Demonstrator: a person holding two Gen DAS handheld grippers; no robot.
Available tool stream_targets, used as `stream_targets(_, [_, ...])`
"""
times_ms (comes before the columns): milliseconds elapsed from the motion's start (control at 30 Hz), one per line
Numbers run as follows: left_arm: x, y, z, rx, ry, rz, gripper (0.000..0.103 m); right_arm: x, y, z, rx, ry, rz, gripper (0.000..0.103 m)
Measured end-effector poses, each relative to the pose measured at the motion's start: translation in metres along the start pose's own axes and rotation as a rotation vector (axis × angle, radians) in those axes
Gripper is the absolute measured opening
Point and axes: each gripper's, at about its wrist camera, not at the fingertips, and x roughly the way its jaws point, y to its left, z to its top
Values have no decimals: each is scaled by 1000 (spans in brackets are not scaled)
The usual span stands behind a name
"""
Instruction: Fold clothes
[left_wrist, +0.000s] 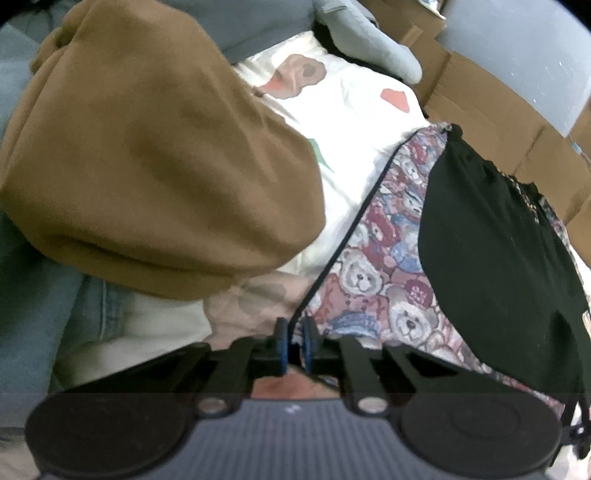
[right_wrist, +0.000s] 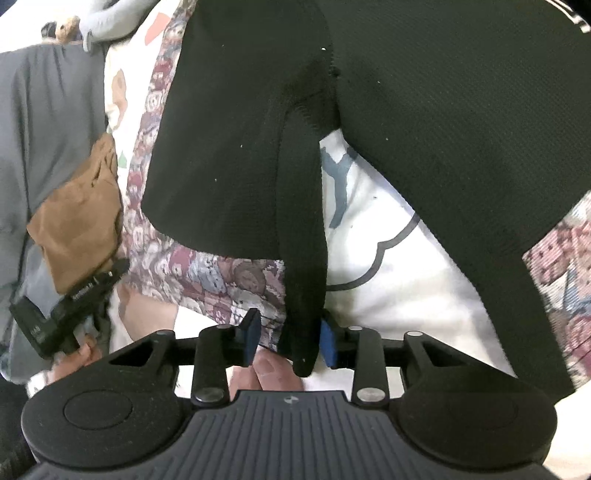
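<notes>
Two grippers worked: my left gripper (left_wrist: 294, 341) pinched the bear-print fabric (left_wrist: 373, 284) edge taut, while my right gripper (right_wrist: 288, 338), fingers apart, straddled the black garment (right_wrist: 424, 110) sleeve ahead, ready for folding.

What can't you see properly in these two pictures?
- Black garment: both views cut it off at the edges, so its kind and full shape stay unknown.
- Brown garment: blurred in the left wrist view; it hides the bedding under it.
- Left gripper: pads nearly together, but what they pinch is too dark to tell.
- Right gripper: a black fold hangs between its fingers; whether they squeeze it is unclear.
</notes>
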Motion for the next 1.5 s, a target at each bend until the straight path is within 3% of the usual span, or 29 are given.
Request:
stream_targets(33, [-2, -2, 1, 5, -1, 3, 7, 0, -1, 0, 11, 5, 0, 6])
stream_targets(67, [-5, -3, 3, 10, -3, 7, 7, 1, -2, 1, 17, 19, -11, 0])
stream_targets(433, [-33, -13, 16, 44, -21, 35, 6, -15, 15, 14, 44, 143, -2, 0])
stream_targets(600, [-35, -11, 22, 0, -8, 33, 6, -11, 10, 13, 100, 190, 4, 0])
stream_targets(633, [-36, -10, 25, -33, -1, 25, 6, -11, 9, 13, 114, 195, 8, 0])
stream_targets(833, [-31, -19, 32, 16, 18, 43, 6, -18, 3, 23, 138, 215, 27, 0])
stream_targets(1133, [5, -10, 16, 21, 35, 39, 6, 6, -8, 18, 106, 190, -74, 0])
stream_targets(1233, [7, -11, 14, 22, 28, 35, 6, 6, -10, 13, 102, 177, -57, 6])
stream_targets(1300, [9, -10, 14, 16, 25, 30, 6, 6, -12, 10, 99, 168, -45, 21])
stream_targets(1500, [9, -9, 7, -1, 19, 27, 6, 5, -15, 0, 89, 139, -11, 29])
